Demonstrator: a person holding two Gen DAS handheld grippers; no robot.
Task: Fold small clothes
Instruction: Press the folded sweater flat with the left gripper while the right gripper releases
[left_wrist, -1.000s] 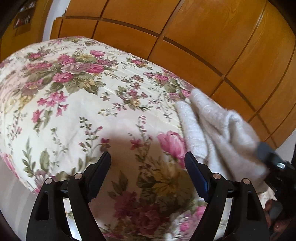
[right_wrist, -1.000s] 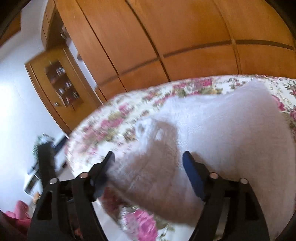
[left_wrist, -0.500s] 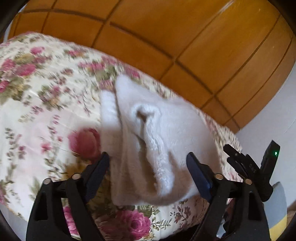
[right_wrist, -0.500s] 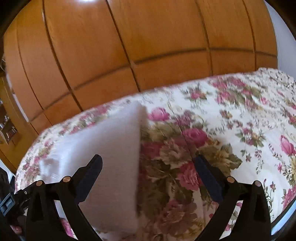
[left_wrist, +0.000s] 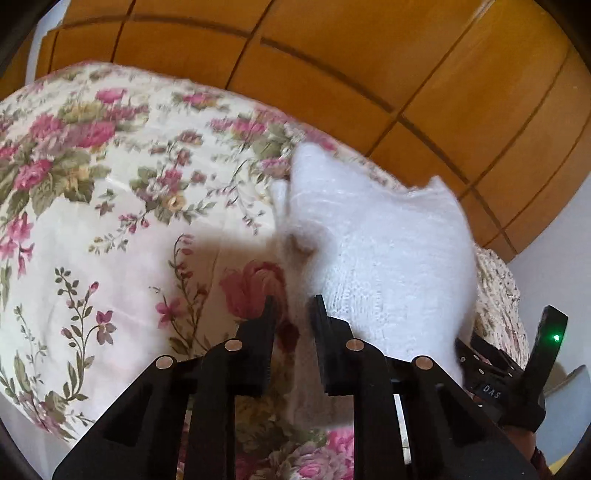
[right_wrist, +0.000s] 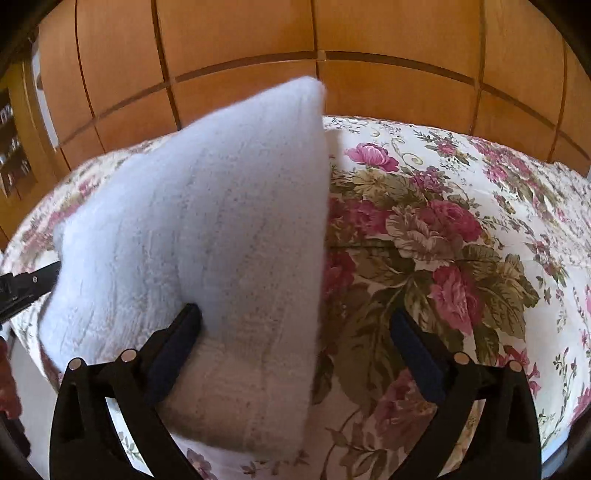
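A: Biggest first?
B: Wooden wardrobe (left_wrist: 369, 55) fills the far side, panel doors with dark seams. In front of it a bed under a floral bedspread (left_wrist: 110, 206), pink roses on cream.

A: The garment?
B: White fuzzy knit (left_wrist: 373, 251) lying on the bedspread near its near edge. Seen from the right wrist it sits left of centre (right_wrist: 207, 229), with one corner raised against the wardrobe.

A: Left gripper?
B: Left gripper (left_wrist: 291, 332) has just been closing, jaws narrow now. The near-left edge of the knit runs down into the gap between them. Whether the pads actually press the fabric, can't tell, it's blurred there.

A: Right gripper?
B: Right gripper (right_wrist: 295, 328) spread wide. Its left finger (right_wrist: 177, 339) is against the knit's near part; the right finger is over bare bedspread. The knit's right edge falls between the two fingers, nothing pinched.

A: Anything small?
B: The other gripper's black body with a green light (left_wrist: 556, 338) at the far right of the left view.
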